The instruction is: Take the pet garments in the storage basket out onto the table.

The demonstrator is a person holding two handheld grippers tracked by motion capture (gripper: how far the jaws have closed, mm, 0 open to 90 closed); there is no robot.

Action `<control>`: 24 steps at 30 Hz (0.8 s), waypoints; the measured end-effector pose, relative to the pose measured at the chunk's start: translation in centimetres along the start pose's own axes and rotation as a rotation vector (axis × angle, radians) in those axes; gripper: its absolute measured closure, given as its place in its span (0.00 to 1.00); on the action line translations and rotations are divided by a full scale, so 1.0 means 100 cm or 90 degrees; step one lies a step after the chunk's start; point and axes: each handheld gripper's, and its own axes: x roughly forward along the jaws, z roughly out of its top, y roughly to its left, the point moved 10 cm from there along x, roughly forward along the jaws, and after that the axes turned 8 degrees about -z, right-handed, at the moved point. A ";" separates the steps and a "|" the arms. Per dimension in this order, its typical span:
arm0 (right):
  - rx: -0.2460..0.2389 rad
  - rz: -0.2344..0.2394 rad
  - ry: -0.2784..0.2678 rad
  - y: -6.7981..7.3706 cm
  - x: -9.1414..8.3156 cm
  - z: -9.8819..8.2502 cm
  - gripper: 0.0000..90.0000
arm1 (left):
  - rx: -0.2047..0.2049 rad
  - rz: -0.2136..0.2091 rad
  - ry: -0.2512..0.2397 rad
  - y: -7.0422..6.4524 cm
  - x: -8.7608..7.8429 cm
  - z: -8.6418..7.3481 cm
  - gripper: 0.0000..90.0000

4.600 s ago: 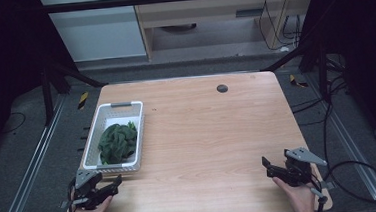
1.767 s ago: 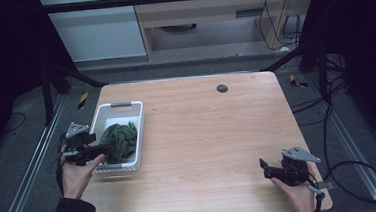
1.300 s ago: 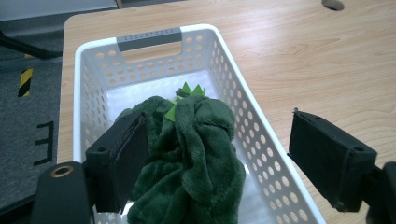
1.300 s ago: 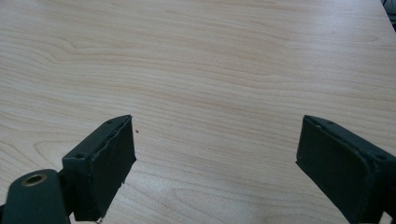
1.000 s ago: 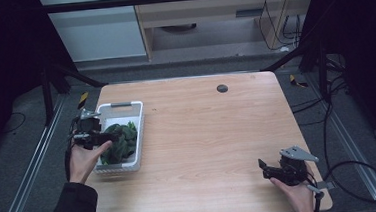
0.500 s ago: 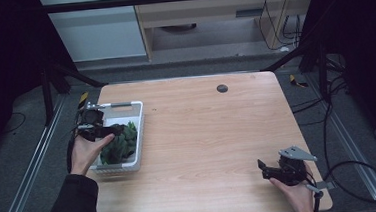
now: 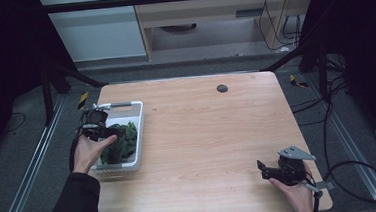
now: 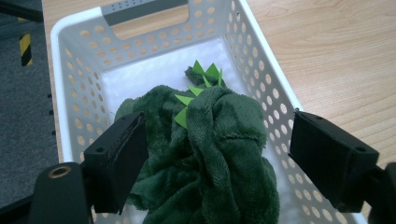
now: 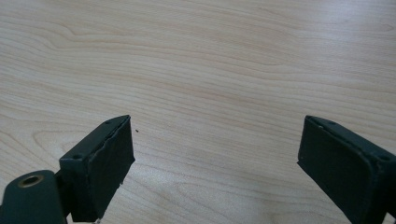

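We are holding the right claw (image 7: 267, 169) low at the near right part of the light wooden counter (image 7: 213, 134), its jaws spread wide and pinching nothing; in the right gripper view they are framing only bare wood grain just ahead of them. Our right hand (image 7: 295, 193) is gripping it from behind, with the cable trailing off past the near edge.

Well apart from it, across the counter, our left hand (image 7: 88, 152) is carrying the left claw (image 7: 108, 133) over the white perforated plastic basket (image 7: 139, 120) that is sitting near the left edge. In the left gripper view (image 8: 212, 154) the jaws are spread wide, one on each side of the dark green plush toy with bright green felt spikes (image 8: 210, 154). The toy is lying crumpled inside the basket, directly between and just below the jaws. Whether the left-hand jaw is touching the plush we cannot tell; the right-hand jaw is standing apart from it, over the basket's side wall.

Beyond the toy, the basket's white floor is showing, then its far wall with a grey handle strip (image 8: 140, 8). Farther off, a small dark round spot (image 7: 222, 88) is lying near the counter's far edge.
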 end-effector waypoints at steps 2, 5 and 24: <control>0.000 0.000 0.000 0.000 0.000 0.000 0.12 | 0.000 0.002 0.006 0.001 0.002 -0.001 0.21; -0.001 0.003 0.000 0.001 0.000 0.000 0.12 | -0.004 -0.001 0.009 0.001 0.006 -0.003 0.21; -0.008 0.011 0.013 0.003 0.003 -0.003 0.10 | -0.005 -0.004 0.052 -0.001 0.034 -0.025 0.22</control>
